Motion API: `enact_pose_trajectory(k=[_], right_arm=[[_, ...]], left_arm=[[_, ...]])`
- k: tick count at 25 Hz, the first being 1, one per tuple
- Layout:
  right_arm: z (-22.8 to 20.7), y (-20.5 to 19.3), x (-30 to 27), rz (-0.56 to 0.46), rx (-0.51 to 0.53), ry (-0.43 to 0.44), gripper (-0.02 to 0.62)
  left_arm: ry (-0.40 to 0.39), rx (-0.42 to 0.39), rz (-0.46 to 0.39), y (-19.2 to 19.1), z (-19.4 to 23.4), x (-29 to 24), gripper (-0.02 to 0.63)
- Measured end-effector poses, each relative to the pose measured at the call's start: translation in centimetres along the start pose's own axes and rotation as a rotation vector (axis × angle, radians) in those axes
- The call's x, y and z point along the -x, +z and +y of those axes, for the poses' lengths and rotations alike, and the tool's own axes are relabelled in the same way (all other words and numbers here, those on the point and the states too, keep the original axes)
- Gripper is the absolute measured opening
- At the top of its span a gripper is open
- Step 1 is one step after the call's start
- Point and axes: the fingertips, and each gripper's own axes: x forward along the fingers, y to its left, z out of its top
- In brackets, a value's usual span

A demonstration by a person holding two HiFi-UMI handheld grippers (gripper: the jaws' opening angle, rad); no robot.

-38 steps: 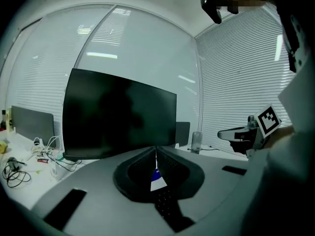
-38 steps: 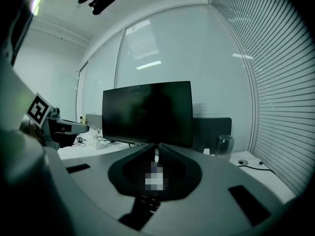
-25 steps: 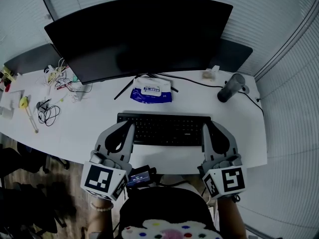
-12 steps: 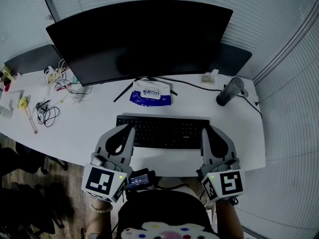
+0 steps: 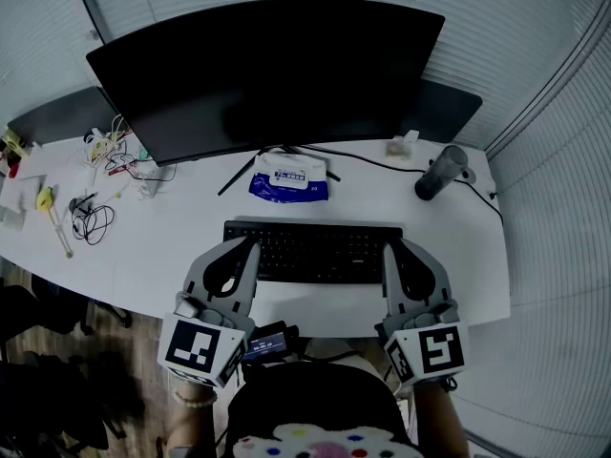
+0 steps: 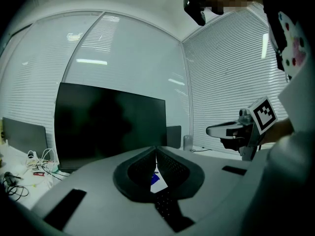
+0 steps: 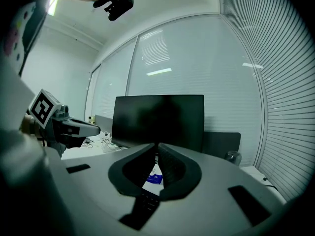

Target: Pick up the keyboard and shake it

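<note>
A black keyboard [image 5: 315, 251] lies flat on the white desk [image 5: 153, 256], in front of a big dark monitor [image 5: 267, 74]. My left gripper [image 5: 250, 242] is shut, its tips over the keyboard's left end. At the right end my right gripper [image 5: 389, 248] is also shut, tips over the keys. Nothing shows between either pair of jaws. In the left gripper view the closed tips [image 6: 156, 149] meet above a strip of keys [image 6: 165, 205]. The right gripper view shows the same: tips [image 7: 157, 144] together, keys [image 7: 142, 203] below. Whether the tips touch the keyboard I cannot tell.
A blue pack of wipes [image 5: 288, 176] lies by the monitor's stand. A dark tumbler [image 5: 439, 172] stands at the back right with a cable beside it. Tangled cables and small items [image 5: 91, 213] crowd the left end. The desk's front edge runs just under both grippers.
Hardly anything: the view has shifted a little, and both grippers stay shut at the keyboard's two ends. The keyboard has not moved.
</note>
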Motion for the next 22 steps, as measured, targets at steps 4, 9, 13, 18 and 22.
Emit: enact_pose_trajectory(k=[4,9,13,18,22], right_arm=[[0.0,-0.23,-0.13,0.007,-0.001,0.003,0.044],[0.05,-0.44,-0.17,0.016,0.007,0.007,0.044],[-0.14,-0.34,-0.39,0.011,0.007,0.001,0.044],[-0.22,-0.56,-0.44,0.03,0.016,0.004,0.044],[-0.13,-0.65,-0.49,0.033,0.017,0.005,0.044]], left_arm=[[-0.006,-0.005,0.004,-0.05,-0.15,-0.19,0.021],[-0.007,-0.004,0.004,-0.19,-0.19,-0.18,0.021],[-0.007,0.0,0.004,-0.15,-0.2,-0.37,0.021],[-0.01,-0.001,0.006,-0.21,-0.28,-0.55,0.021],[-0.011,-0.002,0.008,-0.28,-0.23,-0.59,0.021]])
